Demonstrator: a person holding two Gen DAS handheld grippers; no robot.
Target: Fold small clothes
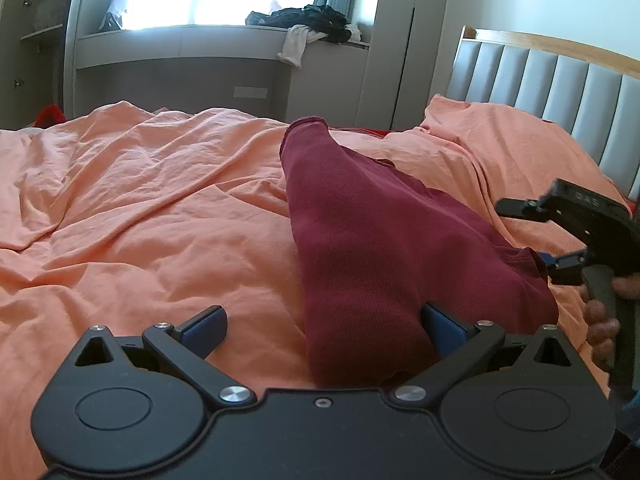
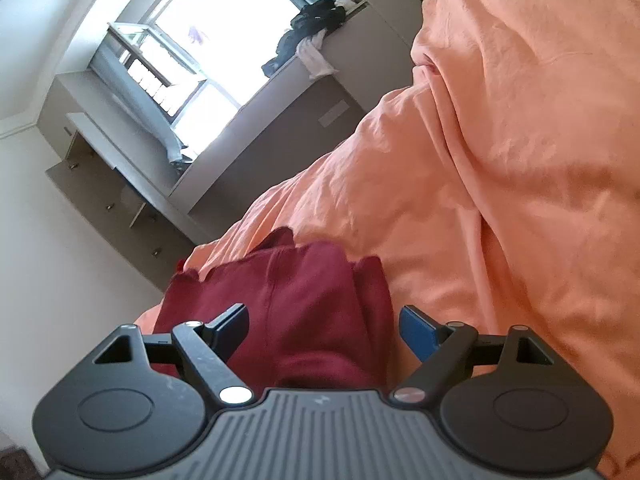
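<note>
Left wrist view showed my left gripper (image 1: 324,322) low over the bed, its fingers spread wide with the maroon garment (image 1: 360,232) running up between them; the right pad seemed to sit against the cloth's edge, but nothing was pinched. The garment lay lengthwise on the orange sheet (image 1: 140,200), narrow end toward the window ledge (image 1: 224,36), its wider part bunched toward my right. I judged it was laid out that way so a fold could be made along its length. At the right edge I saw my right gripper (image 1: 536,236), held in a hand (image 1: 600,320), hovering beside the garment's side hem. In the right wrist view that gripper's (image 2: 324,324) fingers also stood spread, the maroon cloth between them yet ungripped. Both tools seemed placed to take opposite edges; the fold looked not yet made.
</note>
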